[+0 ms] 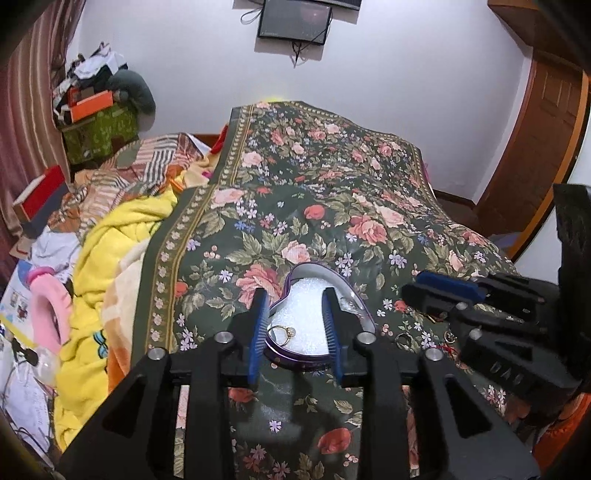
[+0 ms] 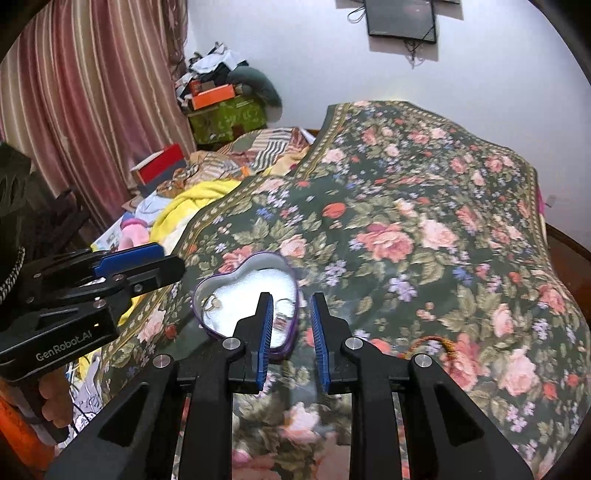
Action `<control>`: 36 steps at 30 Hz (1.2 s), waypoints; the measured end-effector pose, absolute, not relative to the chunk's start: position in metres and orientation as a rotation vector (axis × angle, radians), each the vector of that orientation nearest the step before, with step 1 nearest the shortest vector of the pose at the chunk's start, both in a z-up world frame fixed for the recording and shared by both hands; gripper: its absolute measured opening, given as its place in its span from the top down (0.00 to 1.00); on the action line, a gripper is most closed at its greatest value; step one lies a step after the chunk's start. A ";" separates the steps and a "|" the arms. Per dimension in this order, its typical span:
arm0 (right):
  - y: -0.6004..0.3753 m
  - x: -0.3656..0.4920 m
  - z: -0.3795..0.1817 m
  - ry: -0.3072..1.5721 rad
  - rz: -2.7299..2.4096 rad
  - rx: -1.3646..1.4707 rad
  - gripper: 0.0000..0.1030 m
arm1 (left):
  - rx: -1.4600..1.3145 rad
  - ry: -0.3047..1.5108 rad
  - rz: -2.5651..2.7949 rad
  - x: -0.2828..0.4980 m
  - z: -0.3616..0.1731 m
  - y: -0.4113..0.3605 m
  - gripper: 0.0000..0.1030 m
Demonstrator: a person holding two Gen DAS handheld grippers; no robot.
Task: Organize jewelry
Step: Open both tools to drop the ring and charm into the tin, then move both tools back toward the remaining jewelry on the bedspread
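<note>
Two loose rings [image 1: 406, 338] — left view only.

Floral bedspread [image 1: 332, 192] covers the bed. Yellow blanket [image 1: 122, 236] bunched beside it, striped patchwork cloth [image 1: 147, 162] further back. Corner pile: orange box [image 1: 92, 105] on green box [image 1: 99, 133]. Striped curtain [image 2: 92, 92], dark wall frame [image 1: 293, 18], wooden door [image 1: 535, 140].

Dim indoor light, soft shadows, glare on white wall [image 1: 406, 74] — fisheye-bent edges, dark corners, slight blur
</note>
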State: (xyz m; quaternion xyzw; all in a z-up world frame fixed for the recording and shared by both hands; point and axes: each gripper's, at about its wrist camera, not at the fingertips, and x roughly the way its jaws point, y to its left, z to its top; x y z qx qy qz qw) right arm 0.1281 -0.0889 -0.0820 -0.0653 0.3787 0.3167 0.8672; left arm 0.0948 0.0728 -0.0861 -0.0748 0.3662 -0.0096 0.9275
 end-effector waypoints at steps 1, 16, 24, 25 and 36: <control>-0.095 0.127 -0.079 0.785 0.650 -0.134 0.82 | -0.145 0.746 -0.020 0.093 -0.084 0.071 0.70; -0.182 0.125 -0.079 0.802 0.451 -0.084 0.73 | -0.090 0.790 -0.102 0.086 -0.086 0.023 0.65; -0.211 0.118 -0.096 0.862 0.398 -0.065 0.72 | -0.055 0.849 -0.172 0.090 -0.102 -0.008 0.65; -0.213 0.118 -0.099 0.874 0.398 -0.059 0.72 | -0.052 0.858 -0.181 0.091 -0.105 -0.012 0.65; -0.201 0.106 -0.129 0.969 0.469 -0.035 0.65 | -0.038 0.955 -0.238 0.095 -0.136 -0.036 0.65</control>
